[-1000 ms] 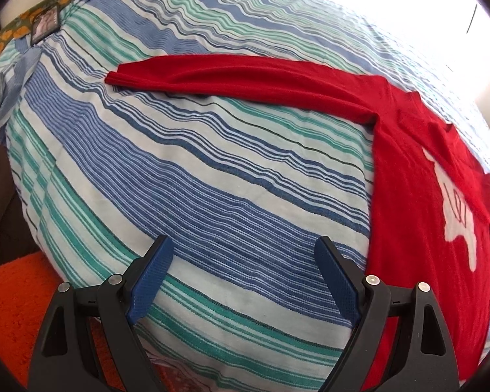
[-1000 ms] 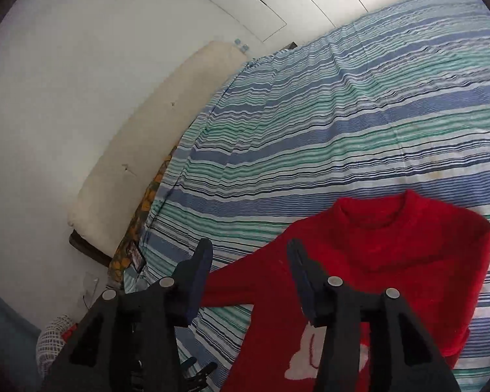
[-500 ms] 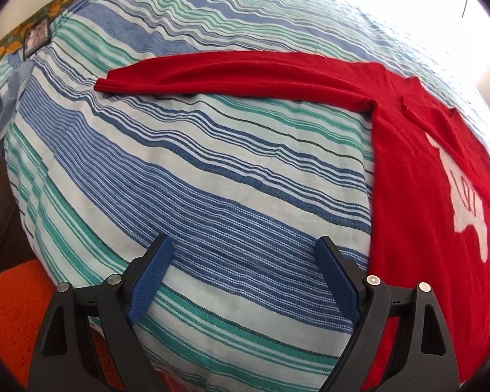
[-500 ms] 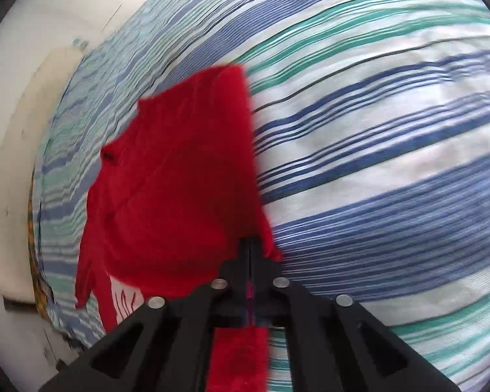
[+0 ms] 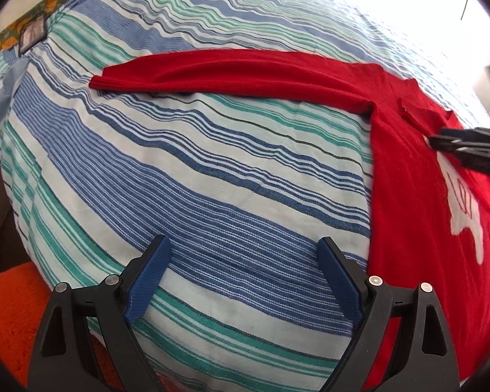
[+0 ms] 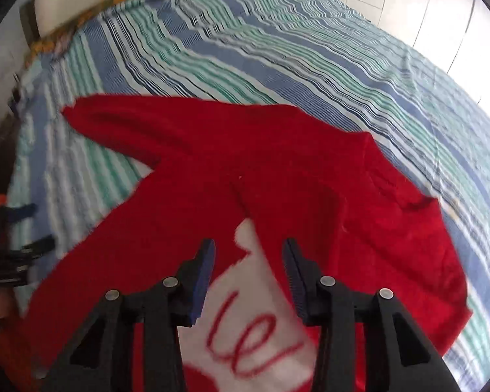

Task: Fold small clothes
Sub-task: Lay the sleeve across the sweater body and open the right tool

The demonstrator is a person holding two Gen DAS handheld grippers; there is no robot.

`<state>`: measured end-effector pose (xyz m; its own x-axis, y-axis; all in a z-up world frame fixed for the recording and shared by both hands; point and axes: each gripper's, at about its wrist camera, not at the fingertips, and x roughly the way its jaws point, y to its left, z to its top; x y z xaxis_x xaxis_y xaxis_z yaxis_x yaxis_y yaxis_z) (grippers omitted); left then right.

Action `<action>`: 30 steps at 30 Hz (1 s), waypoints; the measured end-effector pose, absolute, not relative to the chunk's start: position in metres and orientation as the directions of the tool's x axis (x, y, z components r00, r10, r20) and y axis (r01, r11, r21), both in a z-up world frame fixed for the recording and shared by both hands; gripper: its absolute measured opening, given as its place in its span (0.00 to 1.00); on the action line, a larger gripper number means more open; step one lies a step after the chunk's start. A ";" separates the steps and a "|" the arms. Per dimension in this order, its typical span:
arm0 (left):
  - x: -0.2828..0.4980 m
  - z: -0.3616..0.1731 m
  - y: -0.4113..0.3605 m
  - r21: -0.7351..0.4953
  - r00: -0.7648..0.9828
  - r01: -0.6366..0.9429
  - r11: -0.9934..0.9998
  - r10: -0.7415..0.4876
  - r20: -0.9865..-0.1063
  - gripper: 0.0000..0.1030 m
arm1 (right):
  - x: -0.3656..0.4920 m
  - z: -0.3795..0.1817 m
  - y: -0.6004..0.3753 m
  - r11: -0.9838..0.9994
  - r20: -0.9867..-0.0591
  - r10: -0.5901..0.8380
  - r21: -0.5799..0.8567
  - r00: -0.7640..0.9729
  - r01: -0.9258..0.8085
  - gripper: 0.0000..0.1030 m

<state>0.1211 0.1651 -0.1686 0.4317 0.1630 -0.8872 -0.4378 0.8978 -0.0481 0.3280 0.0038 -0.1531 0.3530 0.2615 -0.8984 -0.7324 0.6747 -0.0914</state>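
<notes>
The right wrist view is pretty smeared with blur, so the sweater's [image 6: 186,170] edges are mushy there, and the white patch [image 6: 245,310] with red squiggles on its front is cut off at the bottom behind the gripper, so I can't read what it says. In the left wrist view the sweater's [image 5: 408,196] far side runs out of frame, and something dark [image 5: 467,150] pokes in over it from the edge; it looks like the other tool but it's too blurry to say.

The red sweater lies flat on the striped bedspread [image 5: 212,179]. One sleeve [image 5: 232,75] is stretched straight out from the body across the stripes, so its long axis runs crosswise to the torso. The other side looks folded in over the chest [image 6: 392,228].

The left gripper [image 5: 245,277] hovers low over bare bedspread just beside the sweater's side edge, jaws wide apart, gripping nothing. The right gripper [image 6: 248,271] hangs above the sweater's front, over the white patch, jaws apart too, nothing between them.
</notes>
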 end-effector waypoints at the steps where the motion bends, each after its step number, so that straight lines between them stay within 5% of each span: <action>1: 0.121 -0.168 0.166 -0.057 0.433 -0.439 0.897 0.156 -0.888 0.89 | 0.333 -0.164 0.006 0.672 -0.903 0.239 -0.113 0.358 -0.732 0.41; 4: 0.120 -0.167 0.171 -0.087 0.439 -0.446 0.891 0.133 -0.889 0.89 | 0.340 -0.174 0.015 0.673 -0.895 0.173 -0.198 0.412 -0.713 0.04; 9: 0.123 -0.170 0.176 -0.114 0.430 -0.461 0.880 0.109 -0.896 0.89 | 0.314 -0.157 0.006 0.607 -0.885 0.309 -0.097 0.347 -0.789 0.08; 10: 0.124 -0.170 0.176 -0.115 0.428 -0.465 0.878 0.109 -0.897 0.89 | 0.310 -0.164 0.002 0.590 -0.914 0.292 -0.059 0.281 -0.806 0.25; 11: 0.124 -0.170 0.175 -0.115 0.429 -0.466 0.877 0.110 -0.897 0.89 | 0.307 -0.167 -0.001 0.583 -0.929 0.284 -0.028 0.236 -0.812 0.54; 12: 0.123 -0.170 0.175 -0.114 0.430 -0.465 0.878 0.112 -0.896 0.89 | 0.304 -0.164 -0.008 0.580 -0.924 0.314 0.005 0.218 -0.814 0.60; 18: 0.125 -0.172 0.168 -0.072 0.417 -0.458 0.886 0.143 -0.897 0.91 | 0.332 -0.130 -0.139 0.780 -0.775 0.564 0.388 0.285 -0.491 0.60; 22: 0.128 -0.174 0.164 -0.042 0.408 -0.458 0.888 0.168 -0.897 0.92 | 0.344 -0.181 -0.243 0.898 -0.863 0.439 0.418 0.250 -0.137 0.57; 24: 0.127 -0.175 0.162 -0.028 0.407 -0.453 0.891 0.178 -0.896 0.93 | 0.337 -0.192 -0.283 0.913 -0.877 0.399 0.406 0.269 -0.033 0.13; 25: 0.127 -0.175 0.161 -0.022 0.407 -0.450 0.893 0.183 -0.895 0.93 | 0.329 -0.186 -0.296 0.912 -0.871 0.392 0.410 0.296 -0.001 0.04; 30: 0.129 -0.178 0.157 0.012 0.397 -0.446 0.895 0.210 -0.893 0.94 | 0.276 -0.133 -0.277 0.874 -0.804 0.486 0.447 0.342 -0.191 0.19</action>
